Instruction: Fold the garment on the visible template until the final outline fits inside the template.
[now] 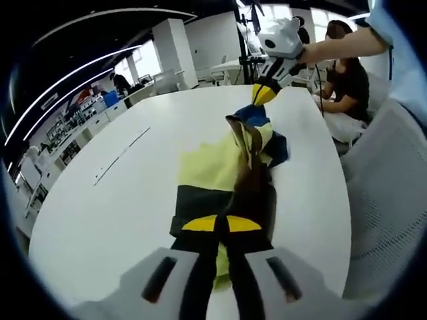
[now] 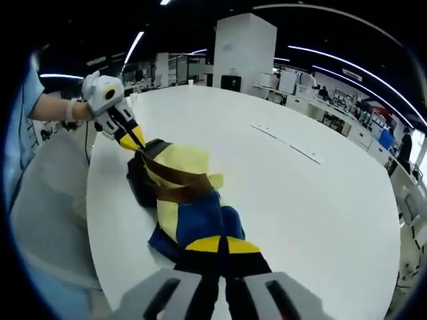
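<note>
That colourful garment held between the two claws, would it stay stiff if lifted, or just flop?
Probably floppy: the garment sags and bunches between the left claw and the right claw. It looks light. It likely slides easily on the smooth white table.

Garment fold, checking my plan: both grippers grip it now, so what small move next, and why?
Probably lower both ends to the table and spread them flat: the garment hangs bunched and twisted between the left gripper and right gripper, each shut on an end.

white table, white pillar, ceiling light strips
</note>
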`<act>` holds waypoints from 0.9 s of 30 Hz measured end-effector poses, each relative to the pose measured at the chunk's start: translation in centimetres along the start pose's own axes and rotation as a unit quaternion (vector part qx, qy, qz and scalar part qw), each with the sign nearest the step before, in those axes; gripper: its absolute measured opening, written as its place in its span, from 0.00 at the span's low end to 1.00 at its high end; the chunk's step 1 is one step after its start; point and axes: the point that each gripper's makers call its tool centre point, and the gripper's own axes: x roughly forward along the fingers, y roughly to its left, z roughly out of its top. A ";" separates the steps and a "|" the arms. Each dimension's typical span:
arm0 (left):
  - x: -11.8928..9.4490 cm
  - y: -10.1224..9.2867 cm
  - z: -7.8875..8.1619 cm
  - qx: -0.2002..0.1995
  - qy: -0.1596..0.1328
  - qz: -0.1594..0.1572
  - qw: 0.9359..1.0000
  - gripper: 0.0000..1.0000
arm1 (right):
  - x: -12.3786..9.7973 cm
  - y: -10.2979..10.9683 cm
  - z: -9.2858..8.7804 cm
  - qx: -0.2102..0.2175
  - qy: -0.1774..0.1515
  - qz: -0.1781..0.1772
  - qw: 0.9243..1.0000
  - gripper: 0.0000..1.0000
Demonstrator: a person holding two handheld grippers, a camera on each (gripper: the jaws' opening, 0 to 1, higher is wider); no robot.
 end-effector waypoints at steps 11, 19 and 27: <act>-1.8 1.3 0.5 -0.104 -0.029 0.020 0.994 0.00 | -1.7 -0.3 1.1 0.012 -0.026 -0.016 0.999 0.00; -3.4 2.8 2.2 -0.096 -0.043 0.037 0.994 0.00 | -3.4 -0.5 3.6 -0.001 -0.057 -0.031 0.998 0.00; -5.9 4.6 5.1 -0.099 -0.068 0.066 0.991 0.00 | -5.5 -0.8 7.4 -0.016 -0.104 -0.049 0.993 0.00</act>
